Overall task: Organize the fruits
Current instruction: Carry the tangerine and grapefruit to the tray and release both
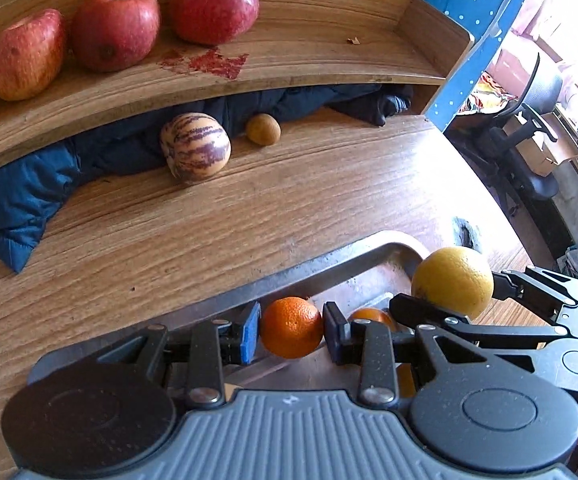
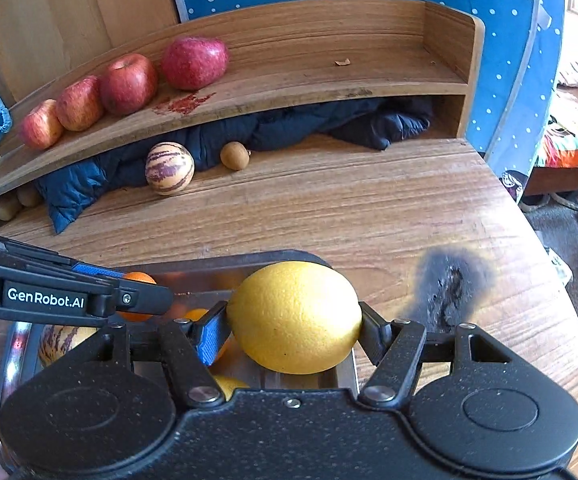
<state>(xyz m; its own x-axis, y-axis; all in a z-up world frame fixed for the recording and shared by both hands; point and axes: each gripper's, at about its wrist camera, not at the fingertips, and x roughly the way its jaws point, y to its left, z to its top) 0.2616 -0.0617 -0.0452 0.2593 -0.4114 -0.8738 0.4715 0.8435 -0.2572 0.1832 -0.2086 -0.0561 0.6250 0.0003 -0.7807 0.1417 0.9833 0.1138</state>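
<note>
Left claw [image 1: 291, 334]: pinching a small orange [image 1: 291, 333] above the metal tray [image 1: 289, 272].
Right claw [image 2: 293, 322]: clamped on a large yellow citrus [image 2: 293, 317], also over the tray.
Tray: on the wooden tabletop [image 1: 209, 232]; more oranges and a striped melon [image 2: 59, 340] lie inside.
Tabletop beyond: a second striped melon [image 1: 195, 146] and a small brown fruit [image 1: 263, 129] against a dark blue jacket [image 1: 21, 196].
Shelf [image 1: 309, 40]: four red apples [image 1: 115, 26] in a row.

2 wrist views, close over tray [image 1: 329, 264], facing shelf [image 2: 289, 80]
</note>
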